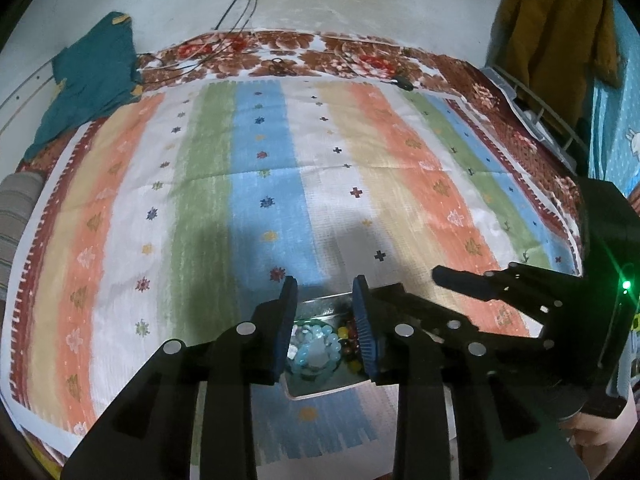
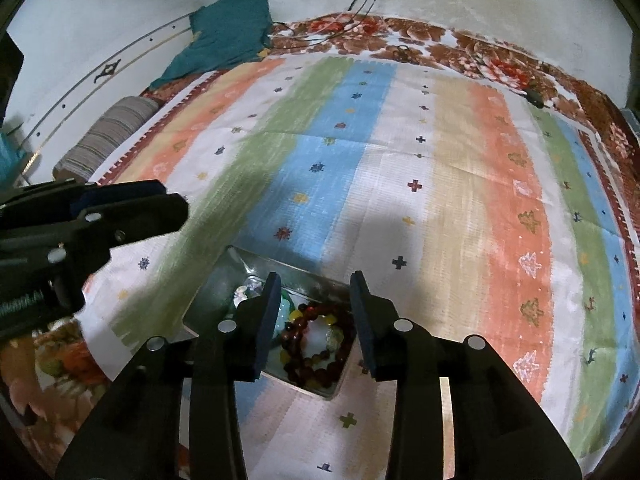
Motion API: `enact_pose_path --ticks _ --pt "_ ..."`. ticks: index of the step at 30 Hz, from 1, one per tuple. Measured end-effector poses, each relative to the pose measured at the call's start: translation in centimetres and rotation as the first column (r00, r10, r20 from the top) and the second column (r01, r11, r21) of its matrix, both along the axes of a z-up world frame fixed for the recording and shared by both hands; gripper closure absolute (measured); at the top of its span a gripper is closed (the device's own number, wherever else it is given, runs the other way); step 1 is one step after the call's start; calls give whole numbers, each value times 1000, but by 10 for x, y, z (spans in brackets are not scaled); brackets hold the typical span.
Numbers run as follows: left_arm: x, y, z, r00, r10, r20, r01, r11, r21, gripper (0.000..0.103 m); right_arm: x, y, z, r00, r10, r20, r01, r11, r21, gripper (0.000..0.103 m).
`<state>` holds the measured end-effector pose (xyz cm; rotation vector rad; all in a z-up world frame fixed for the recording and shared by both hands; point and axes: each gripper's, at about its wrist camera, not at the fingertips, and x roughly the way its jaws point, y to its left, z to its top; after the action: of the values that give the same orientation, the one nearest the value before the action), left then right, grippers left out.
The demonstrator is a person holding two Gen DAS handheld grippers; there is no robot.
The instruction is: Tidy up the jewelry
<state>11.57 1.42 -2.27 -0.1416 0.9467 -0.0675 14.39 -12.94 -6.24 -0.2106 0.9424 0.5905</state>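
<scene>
Item: metal tray (image 2: 320, 394) lying beneath both claws; pale blue bracelet (image 1: 316, 350) sitting under my left claw (image 1: 325, 320), dark red beads (image 2: 316, 340) under my right claw (image 2: 316, 316); both gaping, holding nothing; sorted or awaiting sorting, I am unsure.

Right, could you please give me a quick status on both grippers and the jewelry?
Left gripper open, empty, over the pale blue bead bracelet. Right gripper open above the dark red bead bracelet. Both bracelets in the shallow metal tray. Nothing blocking.
</scene>
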Motion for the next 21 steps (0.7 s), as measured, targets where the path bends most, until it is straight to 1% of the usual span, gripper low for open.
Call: enact_pose_path --ticks 2,4,10,12,13,16,17,21 --pt "-4 3 0 1000 7 0 -7 1000 -1 70 -2 -4 1 1000 -4 2 4 1000 3 61" --pt "-9 5 0 1000 11 1 -11 1000 0 68 -6 -8 3 1000 -5 11 5 1000 3 60" --pt "-26 11 0 1000 10 5 -10 1000 2 61 -19 -23 11 999 -16 46 14 1000 23 46" --pt "-31 11 -1 1000 4 8 -5 1000 5 56 -23 -27 13 998 -18 56 16 1000 26 43" --pt "-33 10 -2 1000 2 9 -2 1000 8 55 -24 -28 14 998 -18 61 16 999 27 41" --pt "-43 8 -2 1000 -10 13 9 1000 16 50 -31 -33 17 998 -3 59 0 999 49 40" --pt "-45 8 -2 1000 -12 15 12 1000 16 48 -32 -35 17 998 -1 61 -3 999 52 37" --pt "-59 6 -1 999 -23 27 22 1000 17 38 -40 -40 20 997 -1 81 -4 998 56 33"
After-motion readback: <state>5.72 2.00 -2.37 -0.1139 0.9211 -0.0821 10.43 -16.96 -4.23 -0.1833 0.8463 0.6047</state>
